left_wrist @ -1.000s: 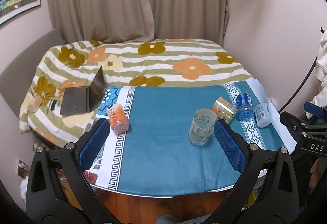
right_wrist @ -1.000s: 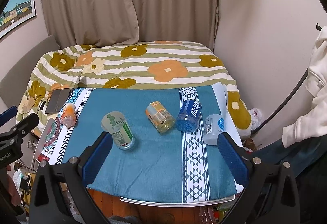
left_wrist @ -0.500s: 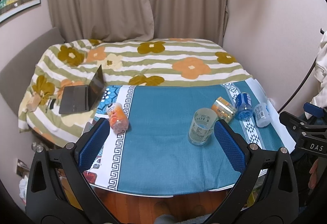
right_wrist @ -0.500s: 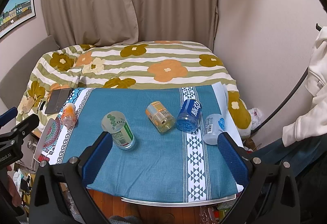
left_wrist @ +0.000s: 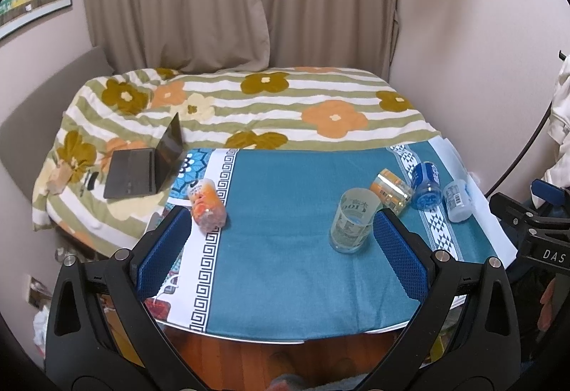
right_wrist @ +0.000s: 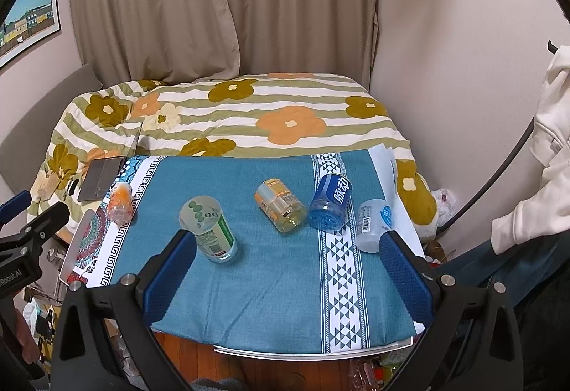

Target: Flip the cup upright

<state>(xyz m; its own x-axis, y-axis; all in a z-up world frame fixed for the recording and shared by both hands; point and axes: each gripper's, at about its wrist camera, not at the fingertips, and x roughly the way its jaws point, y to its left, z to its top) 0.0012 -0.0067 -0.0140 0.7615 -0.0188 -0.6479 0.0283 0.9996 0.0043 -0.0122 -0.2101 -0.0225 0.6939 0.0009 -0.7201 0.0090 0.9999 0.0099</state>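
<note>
**Spotter:** Where's the cup?

**Me:** The green-label cup [right_wrist: 210, 229] lies tilted on the blue cloth [right_wrist: 270, 269], left of centre, well apart from the orange cup [right_wrist: 283, 205], blue cup [right_wrist: 329, 202] and clear cup [right_wrist: 372, 223] lying to its right. Another cup [left_wrist: 207, 201] lies at the far-left border.

**Spotter:** Grippers?

**Me:** Left gripper [left_wrist: 281, 245] and right gripper [right_wrist: 285, 266] both hang spread wide, holding nothing, short of the table's near edge.

**Spotter:** How will it handle?

**Me:** Thin clear plastic, I'd guess (light, slick, easily crushed). I'd pinch the mid-wall gently. There's open cloth around it for the swing; the near edge [right_wrist: 313, 351] is the drop risk.
</note>
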